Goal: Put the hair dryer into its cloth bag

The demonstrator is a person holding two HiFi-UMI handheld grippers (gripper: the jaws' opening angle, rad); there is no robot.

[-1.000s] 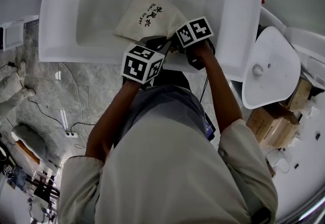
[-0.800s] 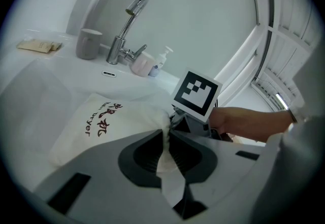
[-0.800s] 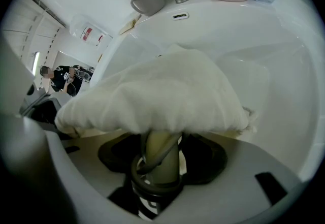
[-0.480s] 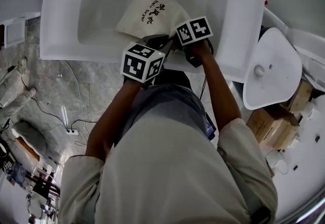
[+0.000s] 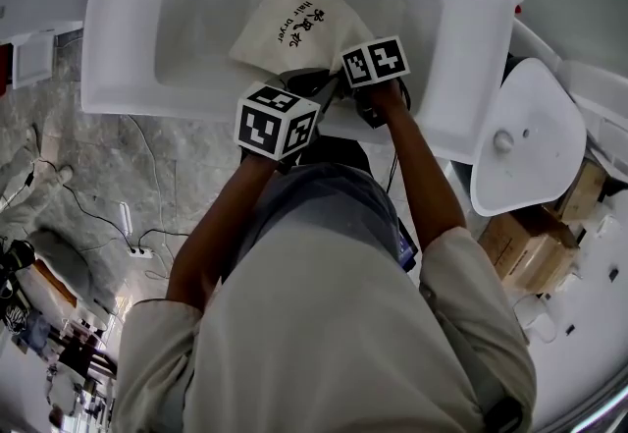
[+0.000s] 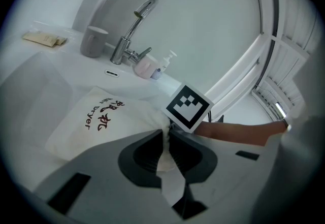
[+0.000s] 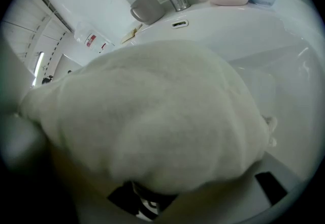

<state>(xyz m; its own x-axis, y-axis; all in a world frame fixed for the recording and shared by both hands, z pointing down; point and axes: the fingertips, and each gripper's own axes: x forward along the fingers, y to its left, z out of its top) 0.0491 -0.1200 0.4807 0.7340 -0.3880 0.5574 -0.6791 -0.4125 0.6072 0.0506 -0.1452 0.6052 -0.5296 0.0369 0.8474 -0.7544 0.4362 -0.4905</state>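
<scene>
The head view looks steeply down onto the white ceramic basin (image 5: 196,19) at frame top. The left gripper view faces low across it toward the chrome tap (image 6: 122,49); the right gripper view sits almost against the cream cloth bag (image 7: 152,116), which all three share.

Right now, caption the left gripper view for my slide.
Left tool pinches a fold of the cloth bag lying in the white sink, faucet and grey cup behind.

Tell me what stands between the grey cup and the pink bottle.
The chrome faucet stands between the grey cup and the pink bottle; the left gripper view shows it.
</scene>
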